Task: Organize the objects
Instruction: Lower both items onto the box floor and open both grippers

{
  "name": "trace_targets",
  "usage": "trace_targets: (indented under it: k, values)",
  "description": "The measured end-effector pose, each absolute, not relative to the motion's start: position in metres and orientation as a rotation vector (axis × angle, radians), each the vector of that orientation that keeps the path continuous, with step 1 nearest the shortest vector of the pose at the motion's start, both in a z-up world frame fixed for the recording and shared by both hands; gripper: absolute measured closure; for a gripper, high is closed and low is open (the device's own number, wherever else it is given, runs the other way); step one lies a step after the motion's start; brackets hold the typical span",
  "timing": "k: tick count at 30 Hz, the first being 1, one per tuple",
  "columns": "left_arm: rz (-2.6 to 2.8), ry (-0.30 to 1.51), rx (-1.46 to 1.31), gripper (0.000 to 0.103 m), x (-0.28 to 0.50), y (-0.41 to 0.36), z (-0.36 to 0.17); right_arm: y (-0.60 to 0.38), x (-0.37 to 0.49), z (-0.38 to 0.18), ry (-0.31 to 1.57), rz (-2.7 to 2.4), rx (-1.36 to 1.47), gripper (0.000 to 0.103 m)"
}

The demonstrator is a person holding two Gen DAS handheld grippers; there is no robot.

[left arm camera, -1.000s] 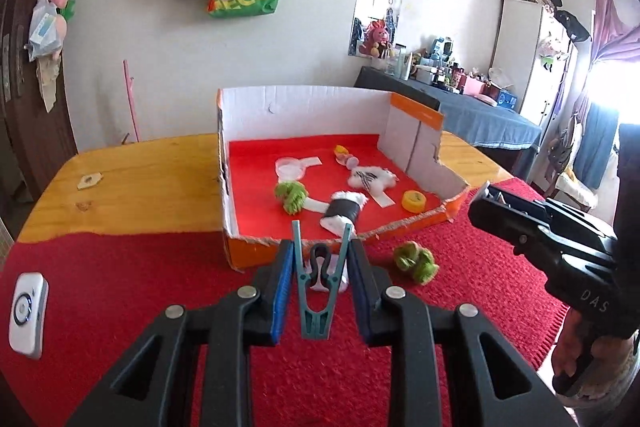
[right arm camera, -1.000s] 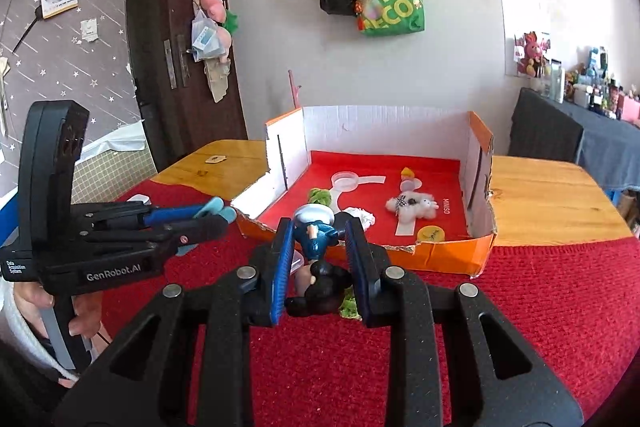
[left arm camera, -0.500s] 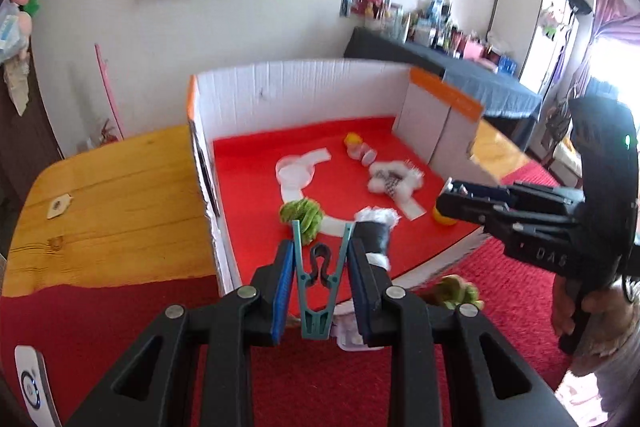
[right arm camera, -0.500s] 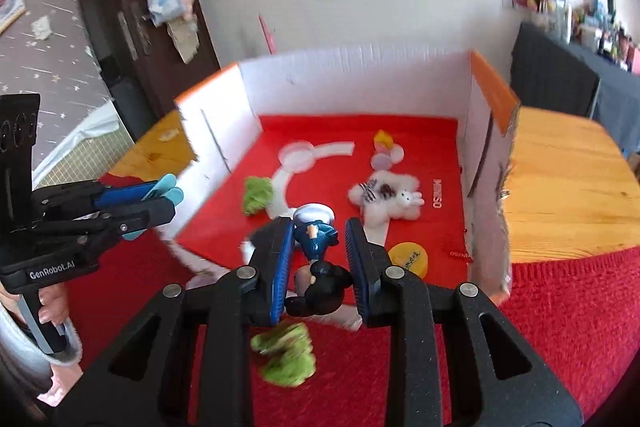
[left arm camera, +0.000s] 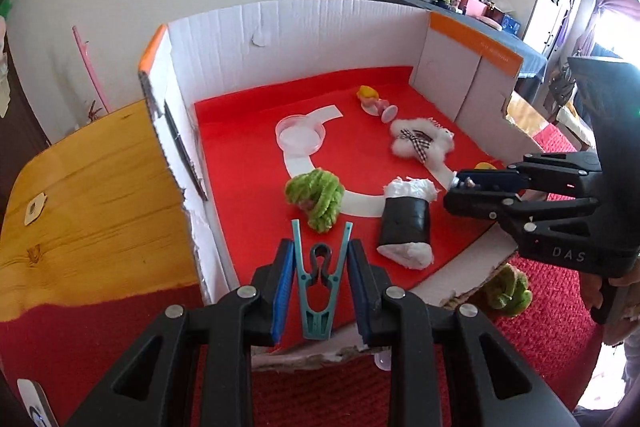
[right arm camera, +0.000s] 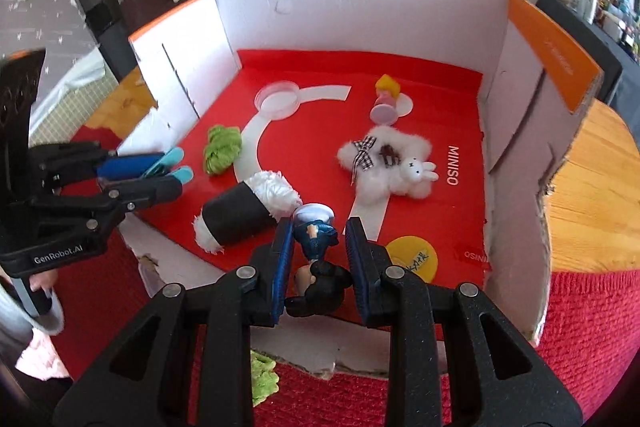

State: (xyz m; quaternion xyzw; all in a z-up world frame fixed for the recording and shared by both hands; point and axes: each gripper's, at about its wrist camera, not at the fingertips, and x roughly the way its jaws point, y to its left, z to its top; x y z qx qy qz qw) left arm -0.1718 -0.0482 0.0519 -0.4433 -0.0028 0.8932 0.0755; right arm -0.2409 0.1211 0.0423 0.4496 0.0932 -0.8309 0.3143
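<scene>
left wrist view: left gripper (left arm camera: 320,281) clamped on teal clothespin (left arm camera: 319,283), over near edge of cardboard box (left arm camera: 320,23)
box floor: green yarn ball (left arm camera: 316,197), black roll (left arm camera: 406,223)
right wrist view: right gripper (right arm camera: 320,269) gripping figurine (right arm camera: 316,259), above box front, near yellow disc (right arm camera: 412,257)
</scene>
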Motion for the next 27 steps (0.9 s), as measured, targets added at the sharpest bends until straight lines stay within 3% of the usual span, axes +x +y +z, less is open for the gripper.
trace_targets:
  k: [17,27]
  values:
    - [2.526,0.229,-1.478,0.075,-0.19,-0.038,0.046,0.112,-0.25,0.041,0.344,-2.083,1.239,0.077]
    - [2.487,0.247,-1.504,0.075,-0.19,-0.038,0.047,0.106,-0.254,0.04,0.358,-2.068,1.236,0.077]
